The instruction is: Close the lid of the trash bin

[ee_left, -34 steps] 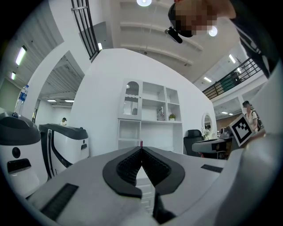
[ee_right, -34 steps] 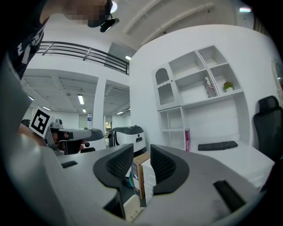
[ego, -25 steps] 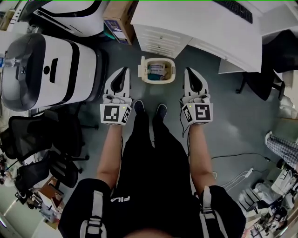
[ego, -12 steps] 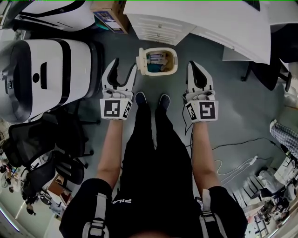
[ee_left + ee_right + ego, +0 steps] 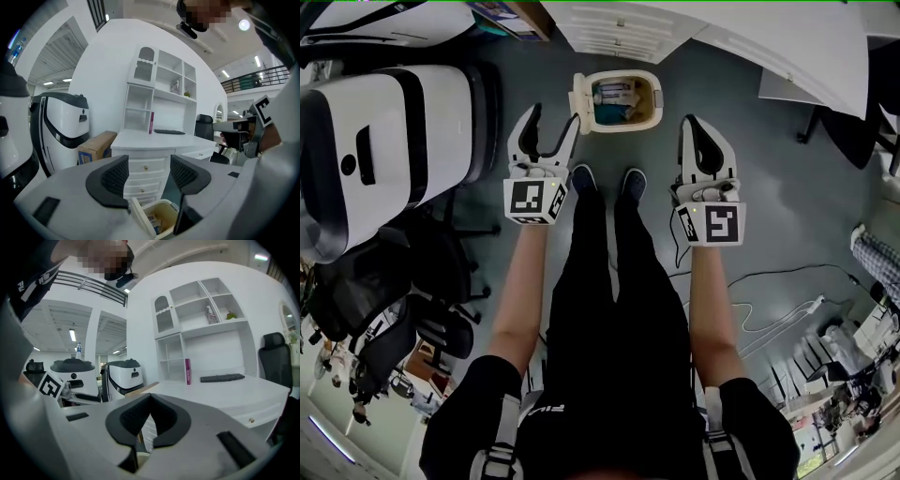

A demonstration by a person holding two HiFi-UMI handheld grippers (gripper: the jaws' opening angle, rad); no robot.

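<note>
A small cream trash bin [image 5: 654, 101] stands on the floor in front of the person's shoes, open, with rubbish inside. Its lid [image 5: 578, 97] stands up along the bin's left side. My left gripper [image 5: 551, 122] hangs just left of the lid; its jaws are opening wide and nothing is between them. In the left gripper view the bin [image 5: 166, 210] and its raised lid [image 5: 142, 217] lie low between and beyond the left gripper [image 5: 149, 176]. My right gripper [image 5: 700, 125] is shut and empty to the right of the bin. In its own view the right gripper [image 5: 149, 417] hides most of the bin.
A white drawer cabinet [image 5: 609, 33] stands right behind the bin. A large white machine [image 5: 384, 141] fills the left side, with a cardboard box [image 5: 96, 145] beside it. Black office chairs [image 5: 394, 281] are at the lower left. A cable [image 5: 769, 281] runs over the floor at right.
Both grippers have sunk toward the bin. The left gripper's jaws went from shut to wide apart. The right gripper's jaws stayed shut.
</note>
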